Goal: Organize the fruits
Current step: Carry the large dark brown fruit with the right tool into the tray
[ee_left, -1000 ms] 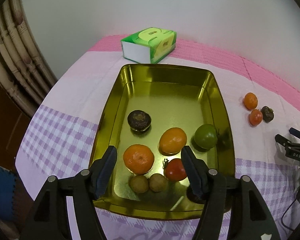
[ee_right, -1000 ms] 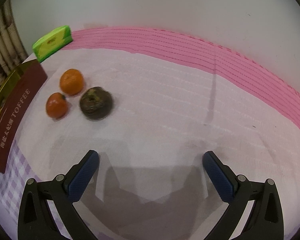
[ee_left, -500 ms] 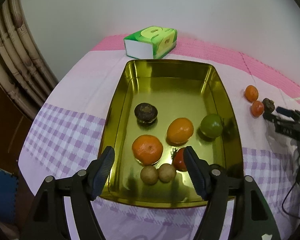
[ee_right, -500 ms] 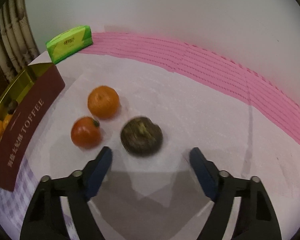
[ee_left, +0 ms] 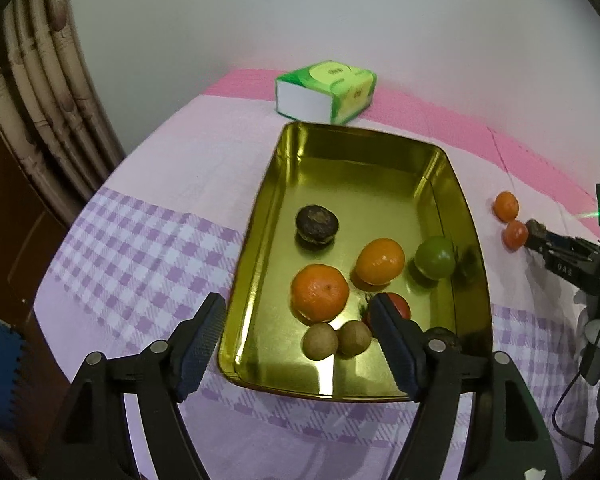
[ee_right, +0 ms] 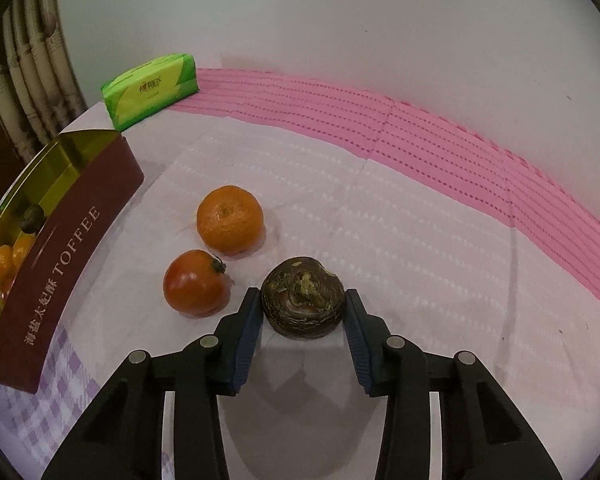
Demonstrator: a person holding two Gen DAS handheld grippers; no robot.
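dark brown fruit (ee_right: 302,297) sitting on the cloth right of the gold tin (ee_right: 66,148), lying between the right gripper (ee_right: 303,308) pads | right jaws, just closing, pinching it | left gripper (ee_left: 296,320) hovering half-spread over the tin, jaws just widening, empty

My left claw (ee_left: 296,336) has black arms with round silver screws and dark blue bumpy pads. My right claw (ee_right: 300,316) looks the same: black arms, silver screws, blue ribbed pads (ee_right: 248,330) on each finger
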